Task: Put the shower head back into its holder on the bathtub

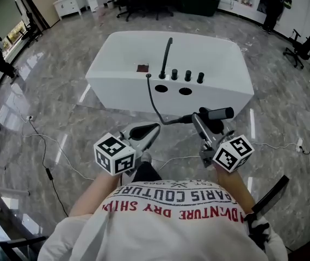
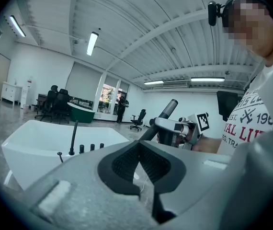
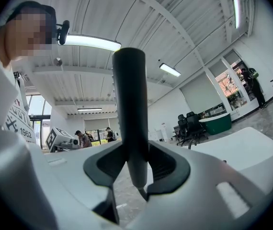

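The white bathtub (image 1: 220, 75) stands ahead on the marble floor. Its near deck carries a black spout (image 1: 167, 56), three knobs (image 1: 187, 75) and two round holes (image 1: 173, 89). A dark hose (image 1: 154, 101) runs from the deck down to the black shower head (image 1: 219, 113). My right gripper (image 1: 199, 119) is shut on the shower head's handle (image 3: 130, 104), which stands upright between the jaws of that gripper (image 3: 136, 169). My left gripper (image 1: 147, 129) is shut and empty (image 2: 140, 152), just left of the hose and short of the tub. The shower head (image 2: 167, 110) also shows in the left gripper view.
Thin cables (image 1: 46, 156) trail over the floor at the left and by the tub's right corner (image 1: 285, 145). Office chairs (image 1: 304, 48) and desks stand beyond the tub, with people far off. A dark object (image 1: 272, 193) sticks out by my right side.
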The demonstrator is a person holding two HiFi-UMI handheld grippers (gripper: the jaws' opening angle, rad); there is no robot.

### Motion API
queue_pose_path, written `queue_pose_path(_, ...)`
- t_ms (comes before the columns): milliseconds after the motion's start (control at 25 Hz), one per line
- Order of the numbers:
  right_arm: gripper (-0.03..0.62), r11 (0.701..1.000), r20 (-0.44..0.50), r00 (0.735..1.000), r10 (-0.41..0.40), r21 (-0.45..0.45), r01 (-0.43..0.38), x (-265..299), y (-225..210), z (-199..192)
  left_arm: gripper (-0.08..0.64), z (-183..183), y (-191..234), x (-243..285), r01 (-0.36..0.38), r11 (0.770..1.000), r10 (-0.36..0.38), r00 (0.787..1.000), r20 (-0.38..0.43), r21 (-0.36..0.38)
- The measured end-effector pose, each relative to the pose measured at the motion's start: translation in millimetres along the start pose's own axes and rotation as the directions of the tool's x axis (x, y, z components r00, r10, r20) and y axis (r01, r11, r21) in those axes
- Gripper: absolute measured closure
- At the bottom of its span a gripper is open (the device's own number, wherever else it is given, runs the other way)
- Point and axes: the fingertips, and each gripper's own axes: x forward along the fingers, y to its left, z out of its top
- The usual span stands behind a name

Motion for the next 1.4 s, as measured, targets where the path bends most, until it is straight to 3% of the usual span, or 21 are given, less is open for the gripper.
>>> queue_pose_path(320, 0.451, 0.999, -0.017, 1.000, -0.023, 0.027, 0.023, 74, -34, -2, 0.558, 3, 82, 21, 0.016, 0.999, -0.017, 1.000, -0.006, -0.051)
queue_pose_path(600, 0.451, 0.999, -0.028, 0.999, -0.026, 0.045, 0.028, 179, -62, 1, 0.558, 24, 192, 32, 0.015, 0.994, -0.016, 1.000, -0.002, -0.107)
queue_pose_path(960, 0.453, 0.999, -0.005, 0.999, -0.039, 0.026, 0.040, 301, -74, 13, 0.558, 59, 316, 18, 0.012, 0.995, -0.009, 1.000, 0.029, -0.097)
queue_pose_path(1160, 0.453, 0.999, -0.005, 0.999, -0.033, 0.001, 0.033, 344, -76, 13, 0.558, 61, 356, 17, 0.013, 0.997, -0.010, 0.999, 0.034, -0.074)
queue_pose_path(1400, 0.453, 0.999, 0.006, 0.999, -0.032, -0.006, 0.032, 355, -75, 18, 0.558, 47, 367, 20, 0.056, 0.997, -0.055, 0.998, 0.007, -0.046)
